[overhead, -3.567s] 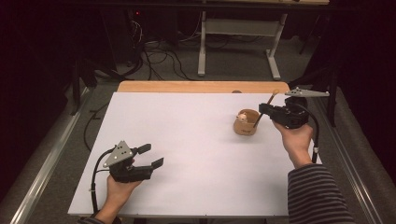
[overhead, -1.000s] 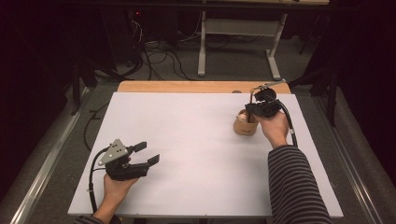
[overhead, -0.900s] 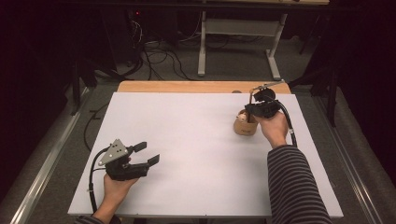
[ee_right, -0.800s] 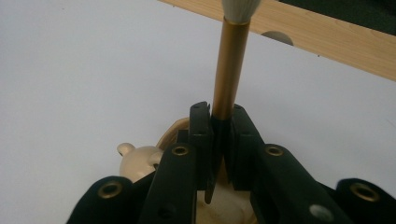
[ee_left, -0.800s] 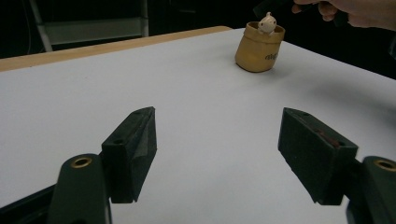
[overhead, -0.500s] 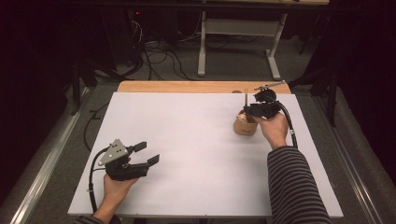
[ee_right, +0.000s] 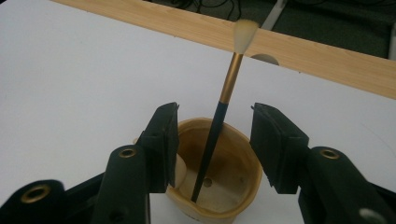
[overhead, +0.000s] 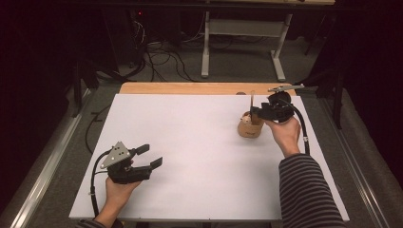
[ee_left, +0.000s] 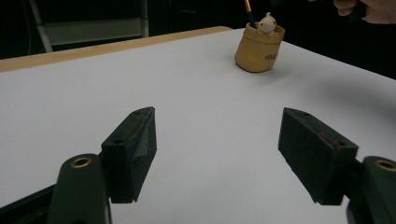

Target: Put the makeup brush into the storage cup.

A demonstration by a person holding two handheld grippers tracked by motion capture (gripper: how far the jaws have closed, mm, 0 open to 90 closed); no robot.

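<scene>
A tan cup [overhead: 250,128] with a small pale animal figure [ee_left: 267,21] on its rim stands at the right back of the white table. A brush [ee_right: 229,84] with a black handle, gold ferrule and white bristles stands in the cup, its tip resting on the bottom. My right gripper [ee_right: 215,114] hovers just over the cup [ee_right: 238,163], open, with one jaw on each side of the handle and neither touching it. In the high view this right gripper [overhead: 259,114] sits at the cup's right rim. My left gripper [overhead: 151,156] is held open and empty near the front left, pointing at the cup [ee_left: 259,49].
A white sheet [overhead: 190,142] covers the table, and a wooden strip [overhead: 190,88] runs along the far edge with a round hole [ee_right: 265,58] in it. Beyond the table are a desk frame [overhead: 242,42] and floor cables. A striped sleeve [overhead: 306,190] comes in at the front right.
The right gripper came left from beside the cup to over it, bringing the brush. The brush now stands in the cup between parted jaws. The left gripper has barely moved.
</scene>
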